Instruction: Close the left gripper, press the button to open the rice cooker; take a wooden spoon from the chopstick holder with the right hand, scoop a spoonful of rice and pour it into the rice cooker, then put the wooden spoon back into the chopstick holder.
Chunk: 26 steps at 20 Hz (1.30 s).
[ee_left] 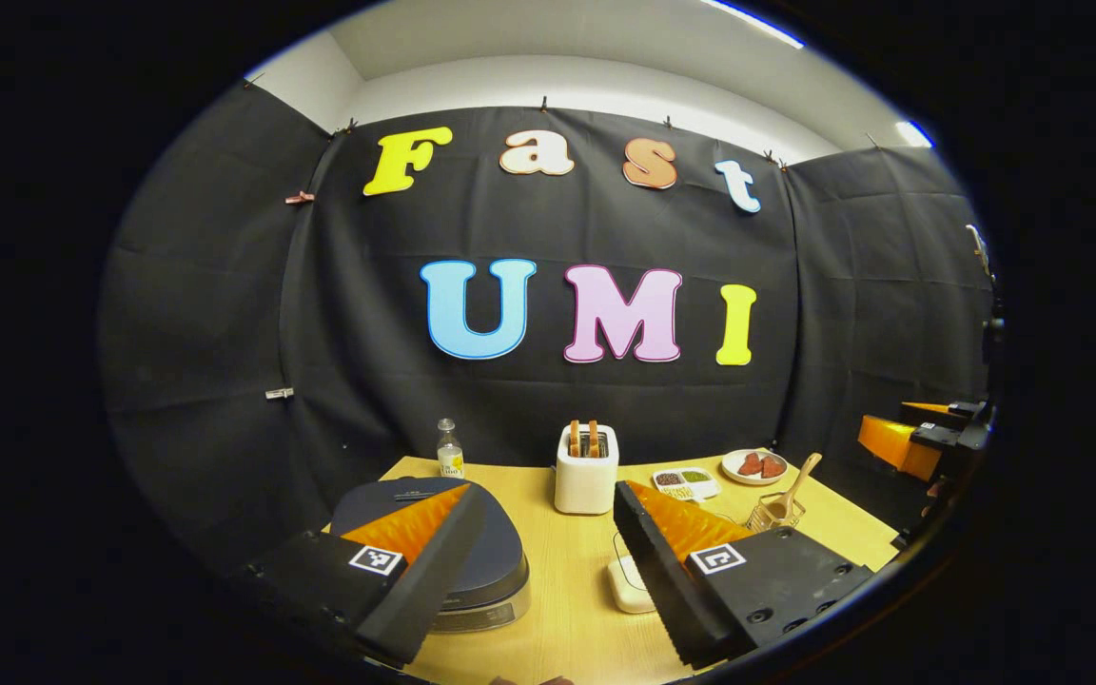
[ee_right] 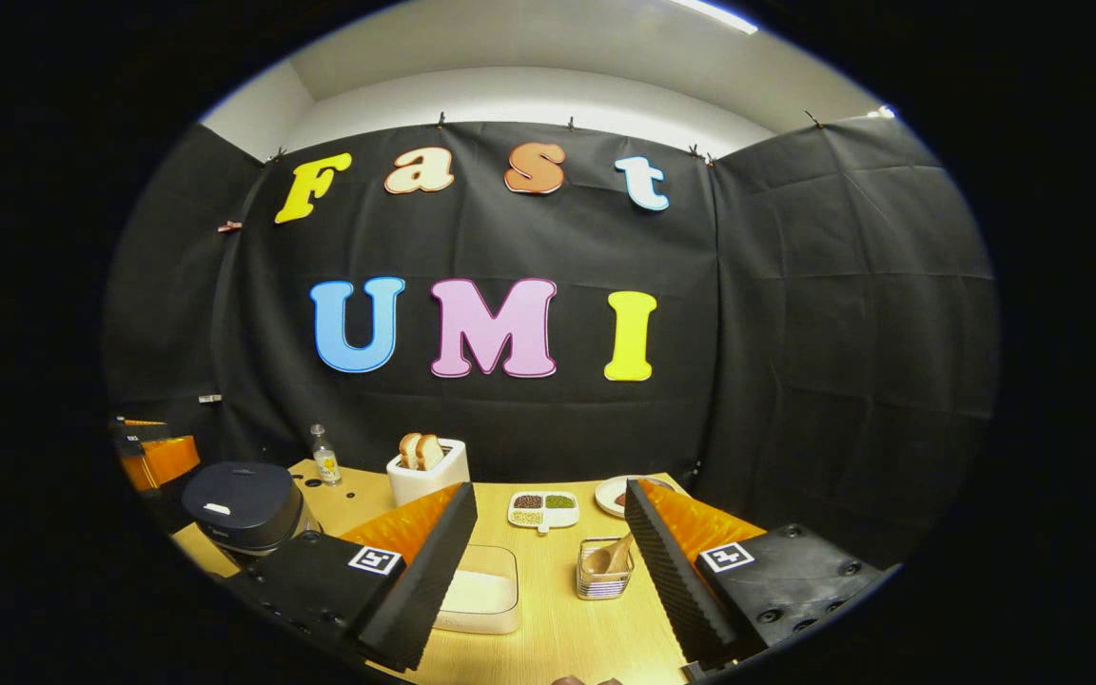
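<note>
Judging by its look, the wooden spoon (ee_right: pixel 611 554) should be light, stiff and not slippery, and its handle is the place to take hold, since the bowl must stay free for scooping. It is pale wood with a short handle; in the right gripper view it leans inside the chopstick holder (ee_right: pixel 603 580), a small wire basket on the table (ee_right: pixel 567 628), just ahead between that gripper's 2 fingers. In the left gripper view the handle sticks up at a tilt out of the basket. The rice cooker (ee_left: pixel 481 561) is dark and rounded, its lid down; it sits under the left gripper (ee_left: pixel 548 571), close beside its left finger, and looks heavy enough to stay put under a press. The button I cannot pick out for certain. The pale tub (ee_right: pixel 481 590) near the holder probably holds the rice. The left gripper is spread wide and grasps nothing, so step 1 is not yet done. The right gripper (ee_right: pixel 548 571) is likewise released and empty.
</note>
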Available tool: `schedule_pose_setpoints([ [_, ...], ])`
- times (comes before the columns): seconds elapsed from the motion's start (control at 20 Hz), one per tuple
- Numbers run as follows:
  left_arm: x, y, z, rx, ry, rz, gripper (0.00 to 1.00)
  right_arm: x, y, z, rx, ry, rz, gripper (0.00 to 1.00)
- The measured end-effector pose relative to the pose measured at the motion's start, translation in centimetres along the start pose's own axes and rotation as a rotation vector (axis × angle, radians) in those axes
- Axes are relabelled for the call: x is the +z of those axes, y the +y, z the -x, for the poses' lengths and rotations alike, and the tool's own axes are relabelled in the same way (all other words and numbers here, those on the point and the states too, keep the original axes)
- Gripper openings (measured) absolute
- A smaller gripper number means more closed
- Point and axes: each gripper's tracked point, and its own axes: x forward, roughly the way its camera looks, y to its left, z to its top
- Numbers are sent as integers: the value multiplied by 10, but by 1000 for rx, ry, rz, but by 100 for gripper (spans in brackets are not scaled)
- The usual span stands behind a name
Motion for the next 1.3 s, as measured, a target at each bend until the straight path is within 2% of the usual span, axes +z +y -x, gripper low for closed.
schedule_pose_setpoints([
  [0.35,-7,-9,-12,19,44,14,94,-15,-18,-23,-7,53,-24,96],
  [0.5,-6,-14,-17,7,54,52,94,-21,-15,-27,11,62,-6,98],
  [0.65,-7,-15,-21,14,62,29,94,-24,-8,-31,41,70,5,98],
  [0.85,-3,-8,-27,33,71,36,94,-26,-2,-37,72,75,4,98],
  [1.1,2,21,-35,81,93,50,94,-27,1,-43,90,82,-1,98],
  [1.15,1,28,-35,93,102,47,93,-28,0,-43,92,85,-2,98],
  [1.3,-5,49,-40,112,147,38,78,-29,1,-45,98,87,-1,98],
])
